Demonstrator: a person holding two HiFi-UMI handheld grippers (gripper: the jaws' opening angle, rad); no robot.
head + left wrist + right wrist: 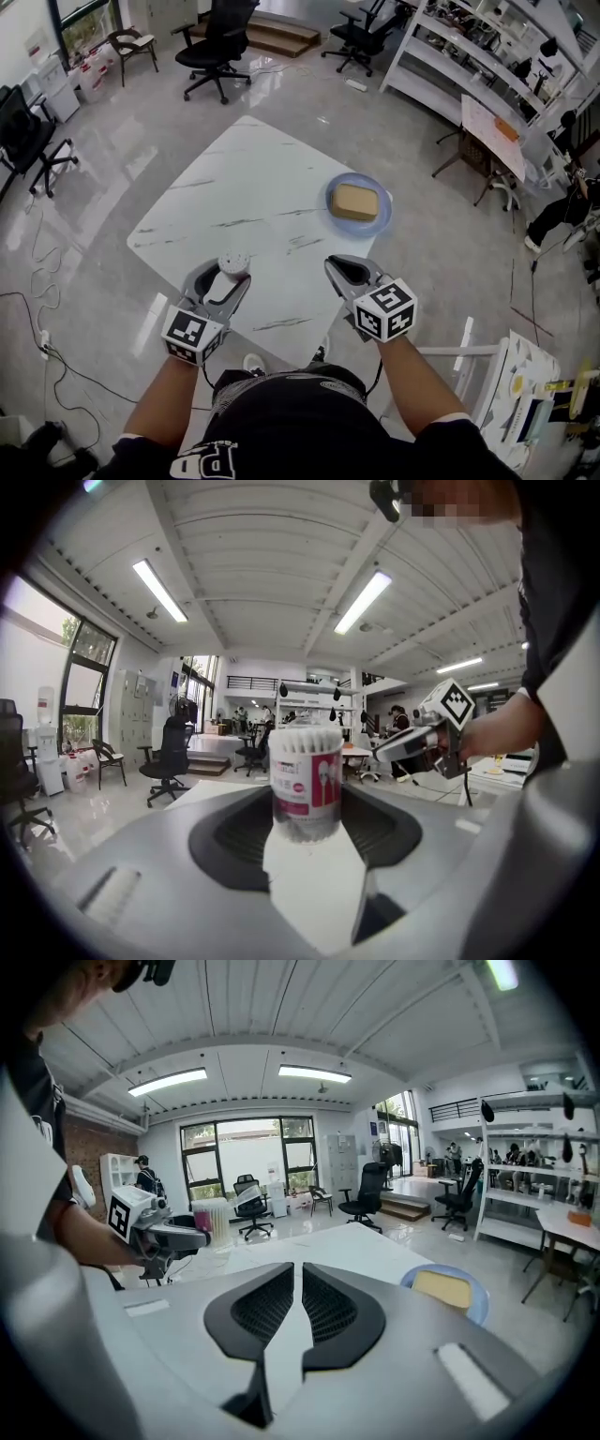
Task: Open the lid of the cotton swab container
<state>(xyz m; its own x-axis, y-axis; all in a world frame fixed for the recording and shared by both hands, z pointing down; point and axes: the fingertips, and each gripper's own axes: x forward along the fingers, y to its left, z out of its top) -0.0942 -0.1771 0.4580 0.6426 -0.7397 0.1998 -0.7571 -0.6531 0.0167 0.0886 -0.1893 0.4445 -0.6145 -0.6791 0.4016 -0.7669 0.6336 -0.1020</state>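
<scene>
Pinching the cotton swab container [306,782] by its sides, the fingers of my left gripper [223,281] keep it upright at the near side of the white worktop [244,187]. My right gripper [336,267] hovers near on its right, its fingers pressed almost together and empty. I judge the left grip should stay firm and low while the right catches the lid's rim and lifts gently, lest swabs spill.
</scene>
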